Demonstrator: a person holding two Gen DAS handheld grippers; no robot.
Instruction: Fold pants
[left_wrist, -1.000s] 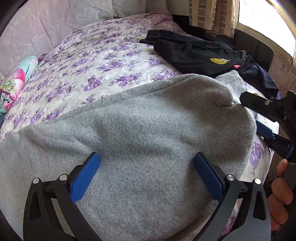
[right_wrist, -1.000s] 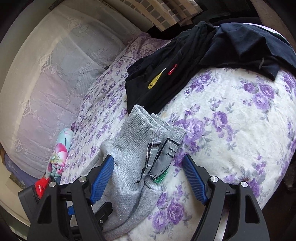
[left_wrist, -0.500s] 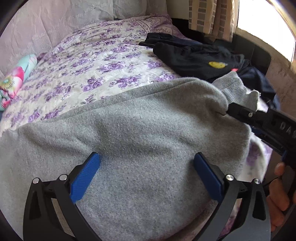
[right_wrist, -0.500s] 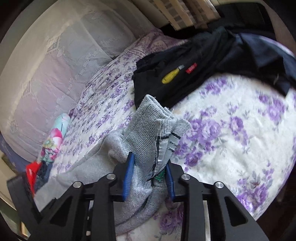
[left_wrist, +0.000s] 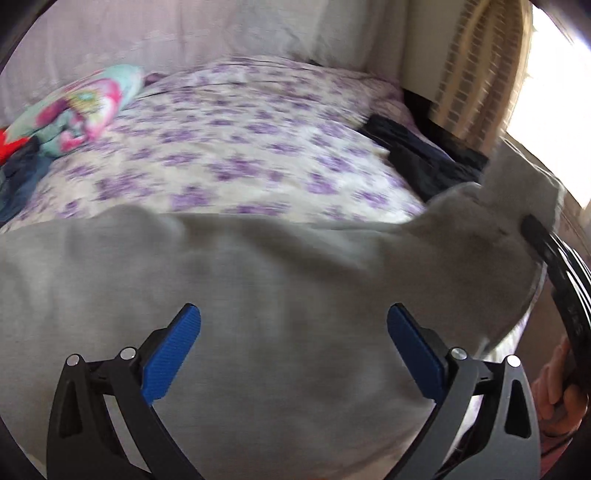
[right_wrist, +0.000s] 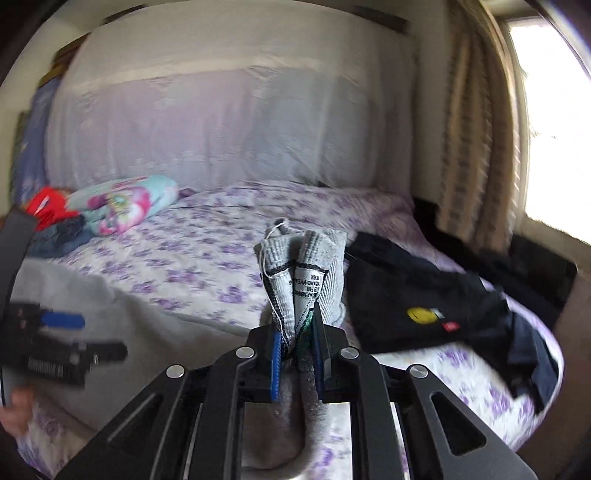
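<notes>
Right gripper (right_wrist: 295, 349): I have its jaws pressed together on a bunched end of the grey pants (left_wrist: 266, 332), pinching the ribbed waistband with the sewn-in care label (right_wrist: 308, 284) standing upright above the blue pads (right_wrist: 275, 354).
Left gripper (left_wrist: 293, 354): its jaws are spread wide with nothing between them, hovering over the broad grey cloth; from the right wrist view I see it at the left side (right_wrist: 61, 321), one blue pad showing, though blur hides the detail.
My hands: fingers of the right hand (left_wrist: 557, 398) show at the right of the left wrist view, wrapped on the black handle; a bit of the left hand (right_wrist: 16, 410) shows at the lower left of the right wrist view.
Grey pants: spread across the near edge of the bed (left_wrist: 236, 158), lying flat under the left gripper and rising to a peak at the right, where the pinched end is lifted off the cover.
Bed: covered in a white quilt with purple flowers; much of the middle is bare quilt.
Black garment (right_wrist: 424, 306): heaped towards the bed's right edge, just beyond the lifted end, with a yellow smiley patch (right_wrist: 421, 315) and a small red tag.
Flowered bundle (right_wrist: 125, 201): at the far left corner, pink and turquoise, with something red (right_wrist: 46, 205) and dark blue cloth beside it.
Far end: a pale lace drape (right_wrist: 221, 125) behind the bed and a checked curtain (right_wrist: 472, 147) by the bright window at right.
</notes>
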